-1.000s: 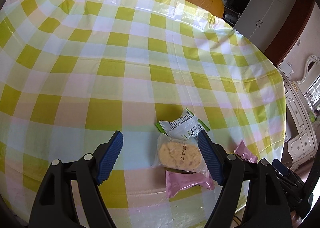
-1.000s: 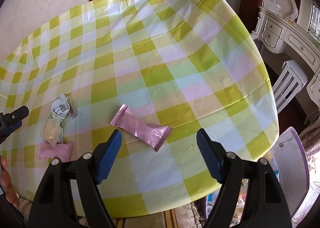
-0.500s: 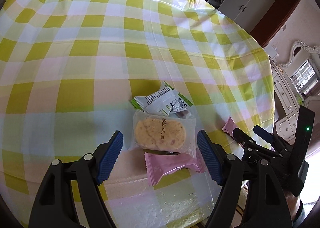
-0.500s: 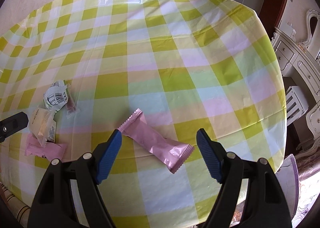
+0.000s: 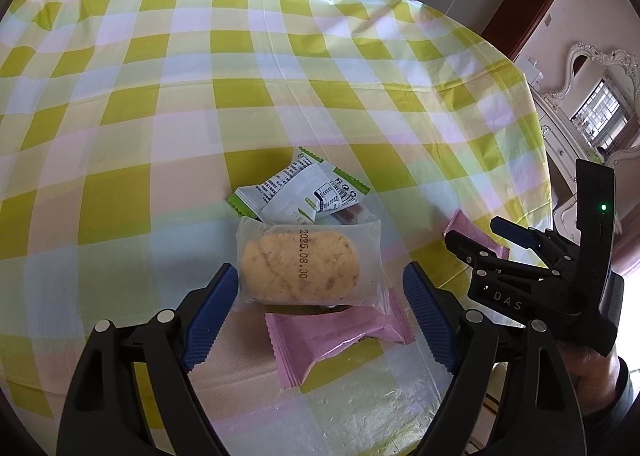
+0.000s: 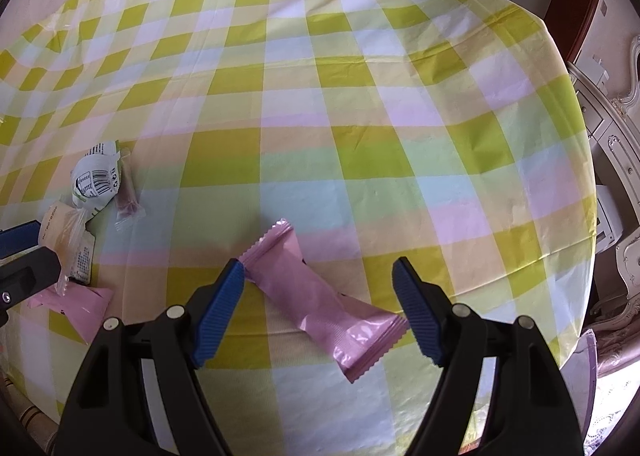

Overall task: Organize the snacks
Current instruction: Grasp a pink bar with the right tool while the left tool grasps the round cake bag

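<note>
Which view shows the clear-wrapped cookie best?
Left wrist: the clear-wrapped cookie sits centred between the open claw tips, date stamp readable. Right wrist catches it only edge-on at the far left, partly behind the other claw.

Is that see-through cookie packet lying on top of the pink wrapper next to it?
Touching. In the left wrist view the cookie packet lies with its near edge overlapping the pink wrapper, with no tablecloth visible between them.

Both the left tongs (image 5: pixel 316 316), just opened wider, and the right tongs (image 6: pixel 318 306), just narrowed, are held agape, angled downward.
</note>
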{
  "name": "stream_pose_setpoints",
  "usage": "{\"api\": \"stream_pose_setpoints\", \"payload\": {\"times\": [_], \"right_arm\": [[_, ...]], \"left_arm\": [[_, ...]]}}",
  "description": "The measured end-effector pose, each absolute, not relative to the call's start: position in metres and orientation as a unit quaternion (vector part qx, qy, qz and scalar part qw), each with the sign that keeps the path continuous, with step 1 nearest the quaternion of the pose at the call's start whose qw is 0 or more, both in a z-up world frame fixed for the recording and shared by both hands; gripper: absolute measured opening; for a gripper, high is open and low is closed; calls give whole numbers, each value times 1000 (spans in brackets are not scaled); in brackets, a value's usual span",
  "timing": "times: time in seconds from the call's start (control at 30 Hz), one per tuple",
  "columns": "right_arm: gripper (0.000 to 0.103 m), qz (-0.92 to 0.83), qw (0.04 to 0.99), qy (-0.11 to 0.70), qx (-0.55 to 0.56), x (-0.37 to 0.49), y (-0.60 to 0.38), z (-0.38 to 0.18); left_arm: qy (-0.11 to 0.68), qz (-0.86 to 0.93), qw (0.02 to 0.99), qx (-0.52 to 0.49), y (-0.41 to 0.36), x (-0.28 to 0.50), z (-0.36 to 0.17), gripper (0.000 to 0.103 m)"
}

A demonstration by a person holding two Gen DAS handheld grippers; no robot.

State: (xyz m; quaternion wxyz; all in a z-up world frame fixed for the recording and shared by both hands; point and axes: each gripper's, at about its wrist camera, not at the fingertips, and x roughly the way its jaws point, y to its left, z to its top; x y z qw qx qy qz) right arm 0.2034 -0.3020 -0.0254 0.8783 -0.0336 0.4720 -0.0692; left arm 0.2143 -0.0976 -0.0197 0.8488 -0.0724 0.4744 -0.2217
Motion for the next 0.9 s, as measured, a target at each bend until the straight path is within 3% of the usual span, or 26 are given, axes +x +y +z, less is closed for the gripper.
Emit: {"api": "stream_pose_setpoints", "payload": {"times": [0.33, 0.57, 0.9], "right_arm": [[58, -50, 876, 479, -19, 199, -302, -28], [26, -25, 876, 480, -27, 194, -291, -27], [21, -36, 880, 472, -39, 189, -288, -24]], "left_arm": [[481, -224, 846, -51, -103, 217, -27, 74], [479, -221, 849, -31, -107, 215, -27, 66], [474, -219, 853, -23, -108, 211, -24, 58]]}}
